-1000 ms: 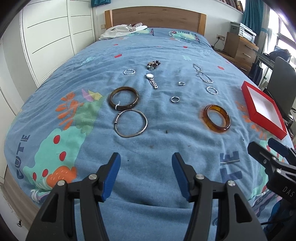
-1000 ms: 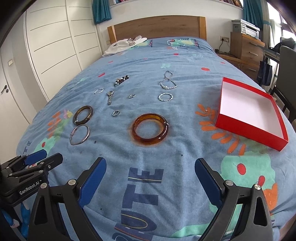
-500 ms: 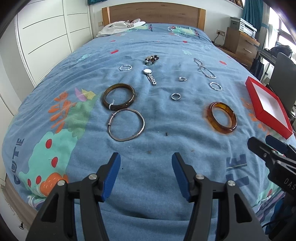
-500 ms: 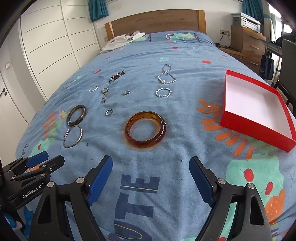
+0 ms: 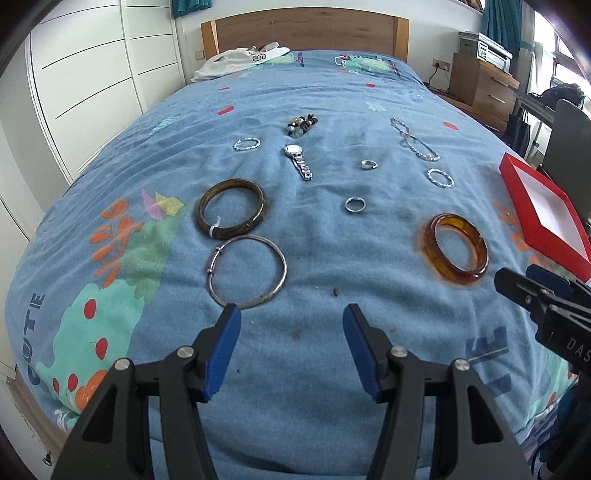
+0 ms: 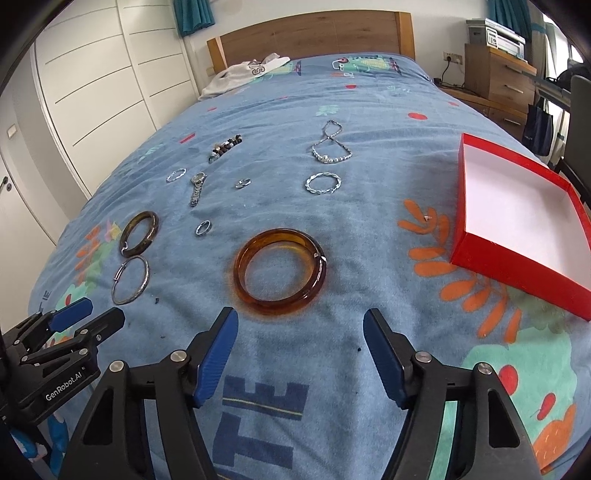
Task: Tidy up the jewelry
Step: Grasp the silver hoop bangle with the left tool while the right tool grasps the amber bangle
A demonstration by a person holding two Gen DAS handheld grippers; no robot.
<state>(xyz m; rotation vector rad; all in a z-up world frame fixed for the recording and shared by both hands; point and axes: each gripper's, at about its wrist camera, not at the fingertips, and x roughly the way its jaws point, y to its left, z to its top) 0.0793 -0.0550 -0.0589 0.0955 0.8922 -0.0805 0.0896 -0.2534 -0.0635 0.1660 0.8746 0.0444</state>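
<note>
Jewelry lies spread on a blue bedspread. An amber bangle [image 6: 280,271] lies just beyond my open right gripper [image 6: 301,332]; it also shows in the left wrist view [image 5: 456,248]. A thin silver bangle [image 5: 246,271] lies just beyond my open left gripper [image 5: 291,325], with a dark brown bangle [image 5: 231,207] behind it. Farther off lie a watch [image 5: 299,160], two small rings [image 5: 355,205], twisted silver bracelets [image 5: 440,177], a bead bracelet [image 5: 303,123] and a chain necklace [image 5: 413,142]. An empty red box [image 6: 517,218] with a white inside sits at the right.
White clothing [image 6: 243,75] lies by the wooden headboard [image 6: 310,35]. White wardrobe doors [image 6: 92,92] stand on the left. A wooden dresser [image 6: 498,85] and a dark chair [image 5: 569,133] stand right of the bed. Small dark crumbs dot the near bedspread.
Both grippers have moved forward, closer to the jewelry. The amber bangle and the silver bangle now lie just past the fingertips. The right gripper's jaws have narrowed a little.
</note>
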